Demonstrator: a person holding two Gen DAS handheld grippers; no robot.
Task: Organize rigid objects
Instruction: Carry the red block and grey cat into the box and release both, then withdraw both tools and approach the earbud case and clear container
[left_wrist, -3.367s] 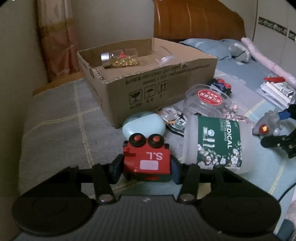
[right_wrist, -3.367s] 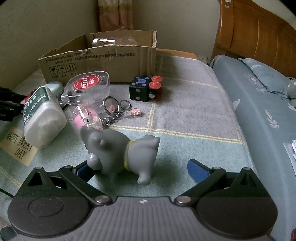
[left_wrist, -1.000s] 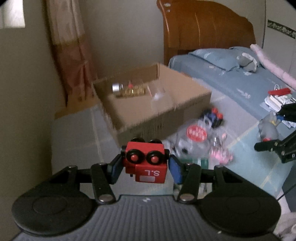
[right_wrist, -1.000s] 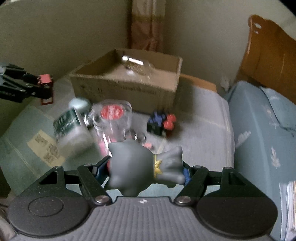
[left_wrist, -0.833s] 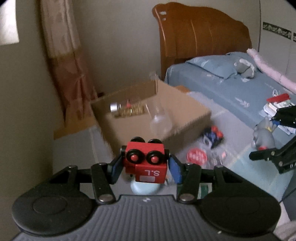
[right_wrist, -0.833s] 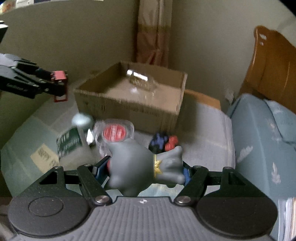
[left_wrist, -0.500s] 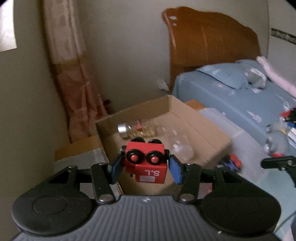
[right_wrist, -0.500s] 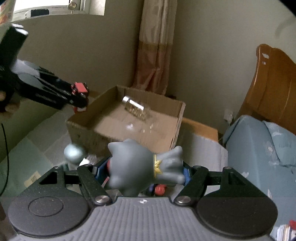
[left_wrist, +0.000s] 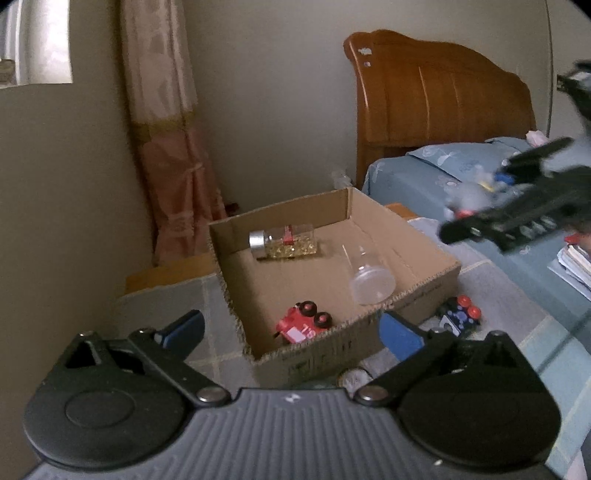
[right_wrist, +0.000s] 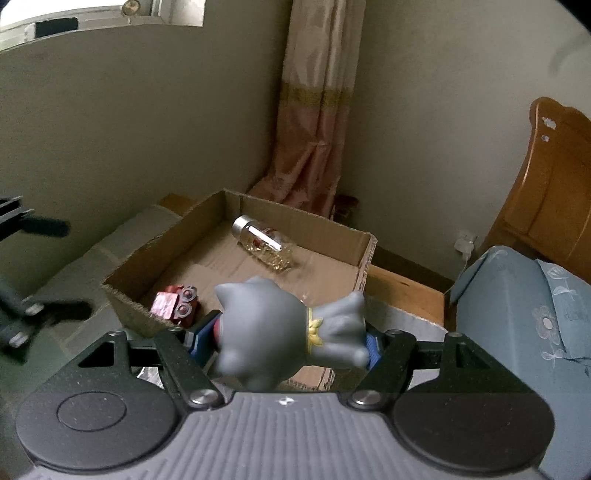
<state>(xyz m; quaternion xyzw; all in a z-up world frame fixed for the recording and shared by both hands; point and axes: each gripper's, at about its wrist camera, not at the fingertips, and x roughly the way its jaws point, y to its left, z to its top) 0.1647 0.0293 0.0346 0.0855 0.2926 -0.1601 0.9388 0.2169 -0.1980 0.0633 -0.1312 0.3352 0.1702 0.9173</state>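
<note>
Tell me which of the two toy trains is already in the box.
The red train, lying in the cardboard box's near corner. The black-and-blue train sits outside on the blanket, against the box's outer wall.

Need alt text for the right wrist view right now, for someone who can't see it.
The right gripper is shut on a grey cat-like figurine with a yellow collar, held above the near edge of an open cardboard box. Inside the box lie a red toy block with black wheels near the front left corner and a silver-capped glass bottle toward the back.
</note>
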